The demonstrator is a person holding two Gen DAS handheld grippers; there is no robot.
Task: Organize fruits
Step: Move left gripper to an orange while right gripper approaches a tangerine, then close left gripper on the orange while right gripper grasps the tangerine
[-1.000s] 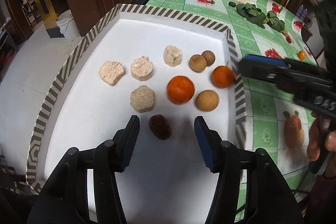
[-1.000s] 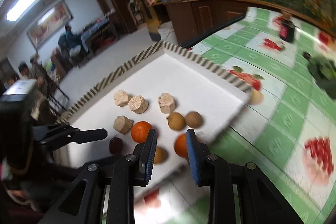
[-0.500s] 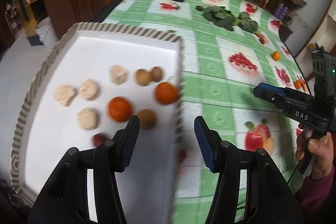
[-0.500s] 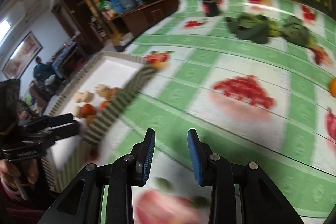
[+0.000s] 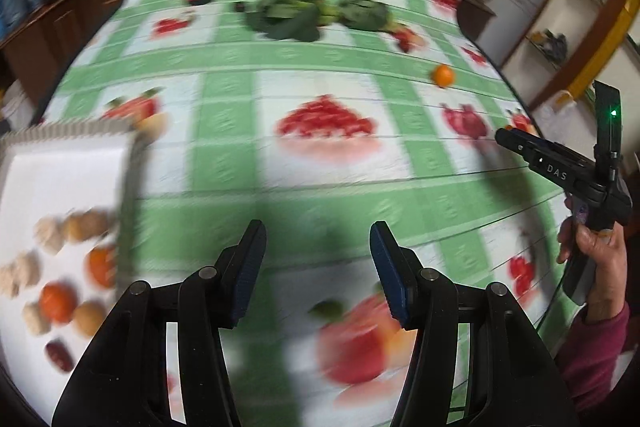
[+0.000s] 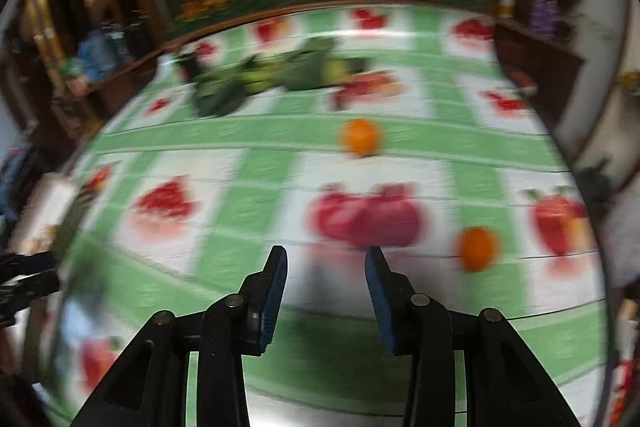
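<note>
Two loose oranges lie on the green checked tablecloth ahead of the right gripper, whose jaws gape empty: one orange far ahead, the other orange just right of its tips (both blurred). The left gripper, also spread and empty, has the white tray of fruit at its left.

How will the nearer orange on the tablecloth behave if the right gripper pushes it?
The nearer orange looks round and lies free on the flat tablecloth, so it will probably roll. Its skin seems smooth, so it may slip from the right gripper.

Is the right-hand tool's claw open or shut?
Open: the right gripper's blue fingers stand apart, with only tablecloth between them.
</note>
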